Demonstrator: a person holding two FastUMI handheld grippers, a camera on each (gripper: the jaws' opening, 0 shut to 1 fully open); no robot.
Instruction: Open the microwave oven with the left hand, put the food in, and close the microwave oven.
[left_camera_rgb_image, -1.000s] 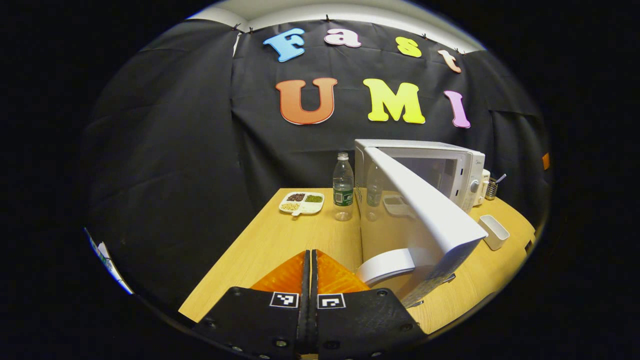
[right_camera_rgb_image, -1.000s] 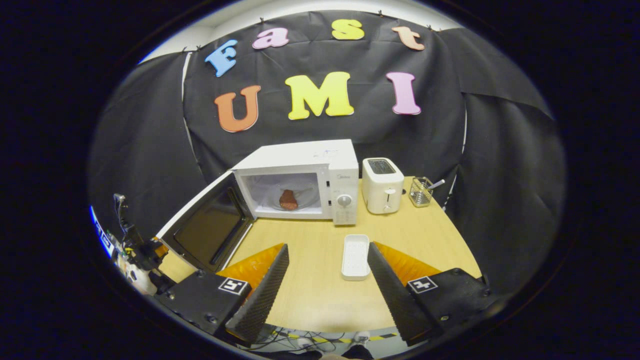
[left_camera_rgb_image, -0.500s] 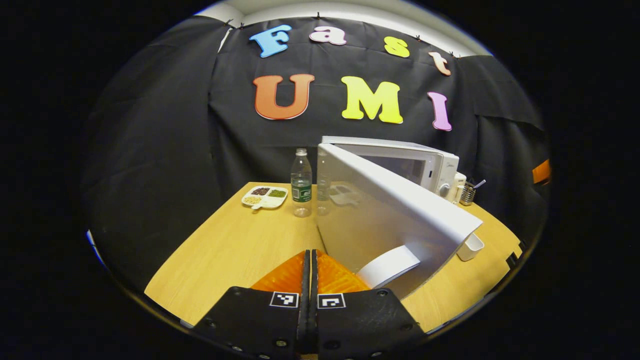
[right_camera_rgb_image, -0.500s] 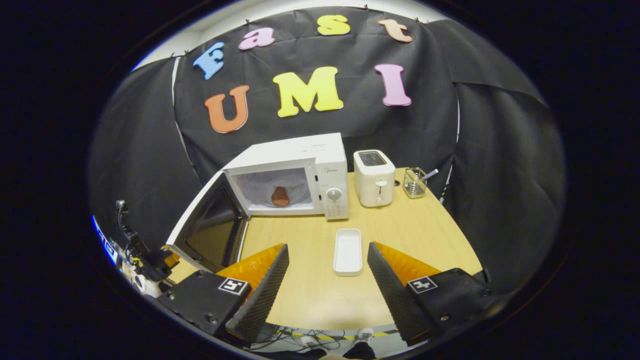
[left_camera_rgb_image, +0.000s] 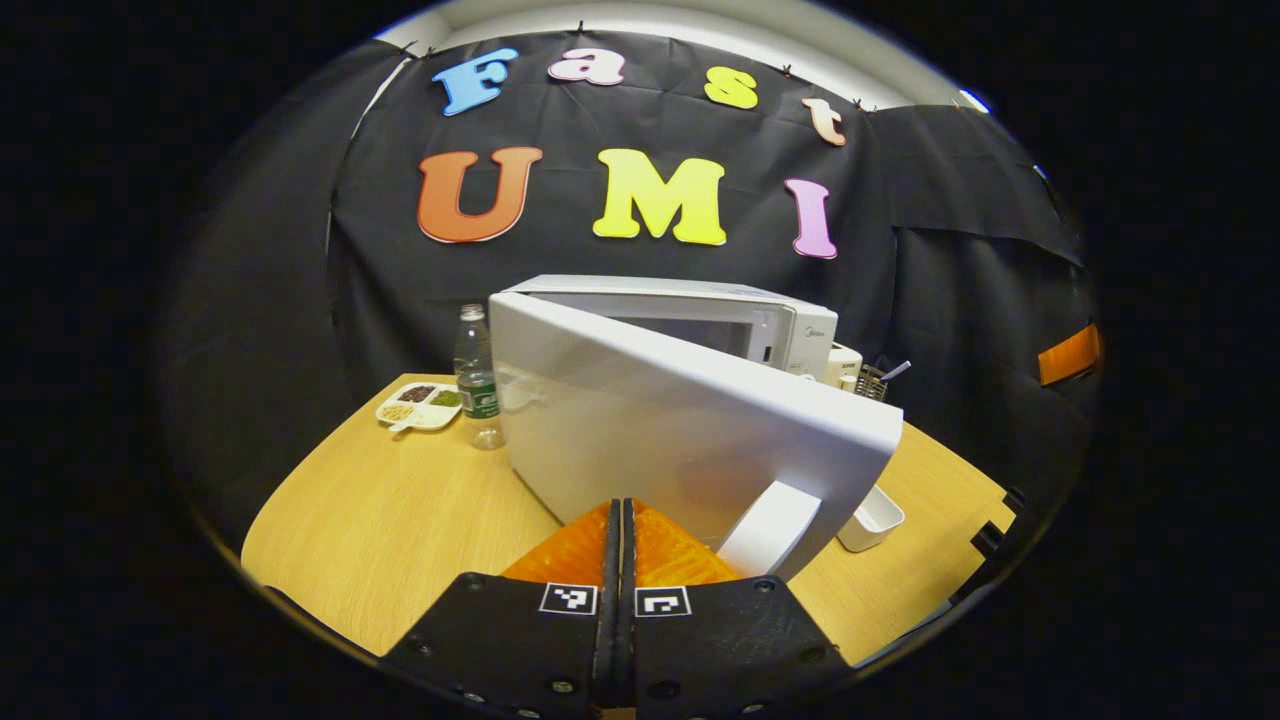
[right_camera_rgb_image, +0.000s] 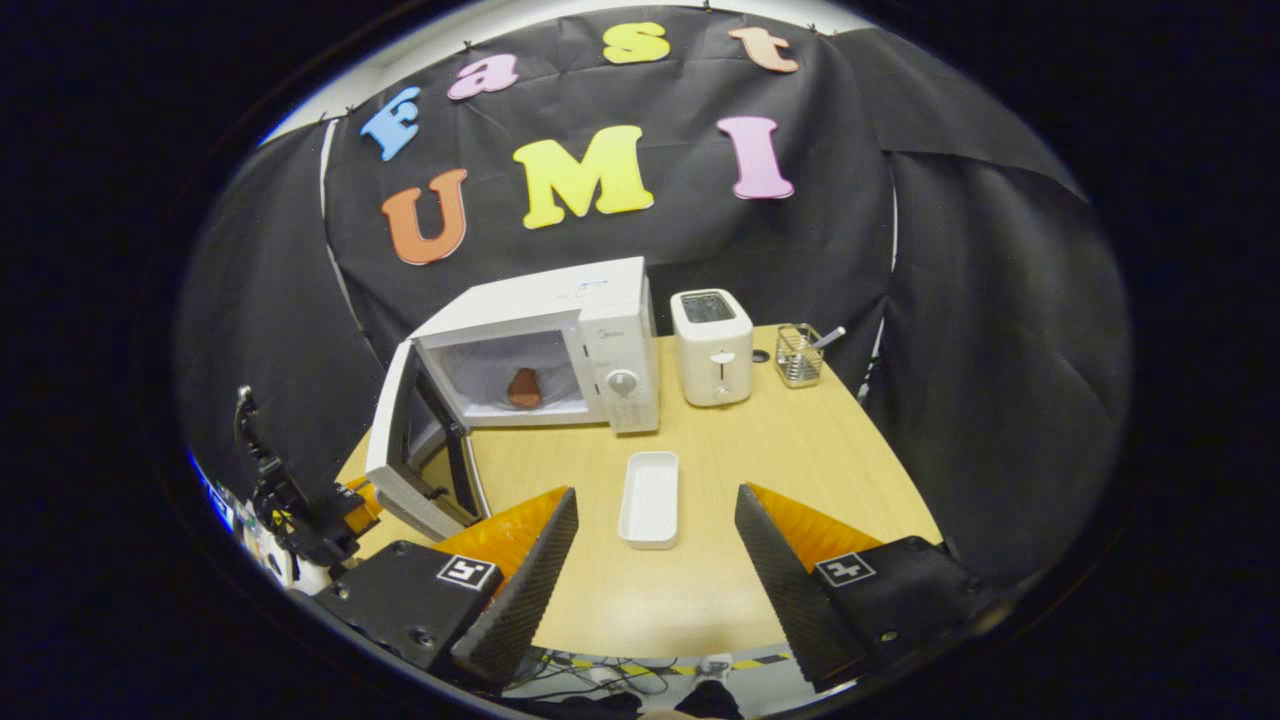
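The left gripper (left_camera_rgb_image: 621, 520), fingers pressed together holding nothing, sits just before the half-open microwave door (left_camera_rgb_image: 690, 420) at 12 o'clock, while the right gripper (right_camera_rgb_image: 655, 545) gapes wide over the bench (right_camera_rgb_image: 800, 450), food (right_camera_rgb_image: 522, 387) inside the microwave (right_camera_rgb_image: 560, 340) at 11 o'clock.

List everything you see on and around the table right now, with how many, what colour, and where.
microwave oven: 1, white, back of table, door partly open
food: 1 piece, reddish brown, inside the microwave oven
toaster: 1, white, beside the oven's control side
wire holder: 1, metal, past the toaster
tray: 1, white, empty, mid table
water bottle: 1, clear, by the oven's hinge side
divided plate: 1, white, beside the bottle
table: 1, light wood
left gripper: 1, fingers together, against the door's outside
right gripper: 1, fingers apart, straddling the tray's view
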